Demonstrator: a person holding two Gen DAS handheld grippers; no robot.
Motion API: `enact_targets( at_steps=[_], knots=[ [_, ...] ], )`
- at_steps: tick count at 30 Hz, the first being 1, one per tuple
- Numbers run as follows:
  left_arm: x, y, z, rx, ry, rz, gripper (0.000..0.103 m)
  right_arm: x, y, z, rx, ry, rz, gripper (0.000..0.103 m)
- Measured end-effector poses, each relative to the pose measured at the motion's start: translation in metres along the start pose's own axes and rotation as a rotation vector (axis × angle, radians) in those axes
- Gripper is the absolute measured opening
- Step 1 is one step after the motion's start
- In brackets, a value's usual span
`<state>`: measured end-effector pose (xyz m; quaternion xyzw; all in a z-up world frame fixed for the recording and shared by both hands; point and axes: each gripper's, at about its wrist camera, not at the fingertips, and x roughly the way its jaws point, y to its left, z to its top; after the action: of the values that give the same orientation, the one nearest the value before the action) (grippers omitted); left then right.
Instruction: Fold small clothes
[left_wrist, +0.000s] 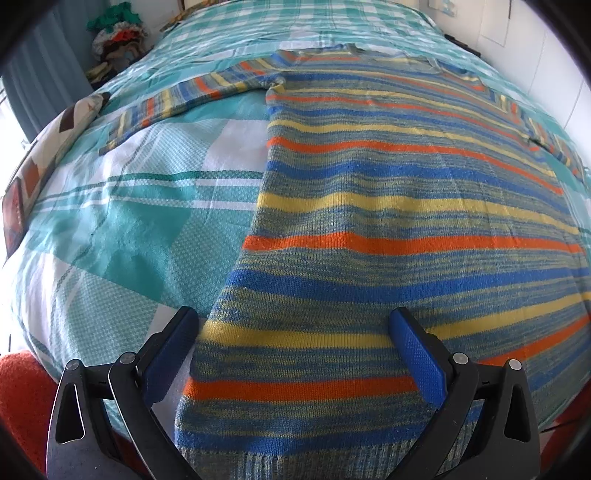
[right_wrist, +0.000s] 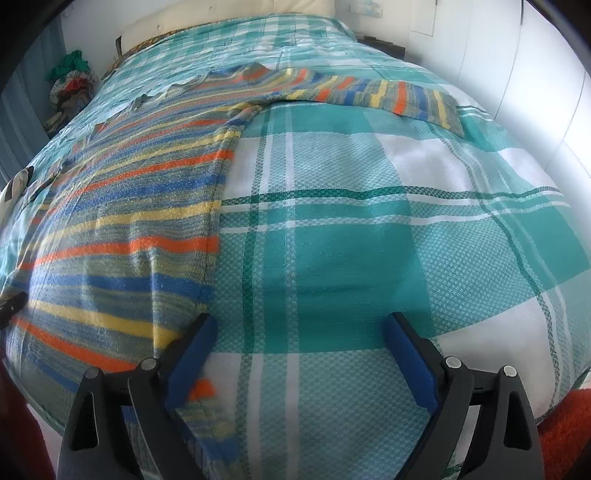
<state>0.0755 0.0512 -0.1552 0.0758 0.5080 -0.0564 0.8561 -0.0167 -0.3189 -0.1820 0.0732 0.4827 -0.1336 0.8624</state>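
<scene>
We saw the striped sweater spread flat, front down or up we could not tell, on the bed, its hem at the near edge and both sleeves stretched out sideways toward the bed's left and right edges. Our left gripper hovered at the near edge with its fingers spread wide over the sweater's lower left corner, holding nothing. Our right gripper also had its fingers spread wide, one above the sweater's right side seam, the other above the checked bedspread. A heap of clothes sat beyond the far left corner.
</scene>
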Motion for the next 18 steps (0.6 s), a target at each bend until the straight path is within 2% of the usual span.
enact_targets(
  at_steps=[7, 18],
  knots=[
    [0.0017, -0.0038, 0.0001, 0.032, 0.007, 0.013, 0.103, 0.0007, 0.0002, 0.0003, -0.003, 0.003, 0.001, 0.094],
    [0.0058, -0.0041, 0.0002, 0.038, 0.024, -0.009, 0.102, 0.0027, 0.0033, -0.0012, -0.016, 0.009, -0.002, 0.1]
  ],
)
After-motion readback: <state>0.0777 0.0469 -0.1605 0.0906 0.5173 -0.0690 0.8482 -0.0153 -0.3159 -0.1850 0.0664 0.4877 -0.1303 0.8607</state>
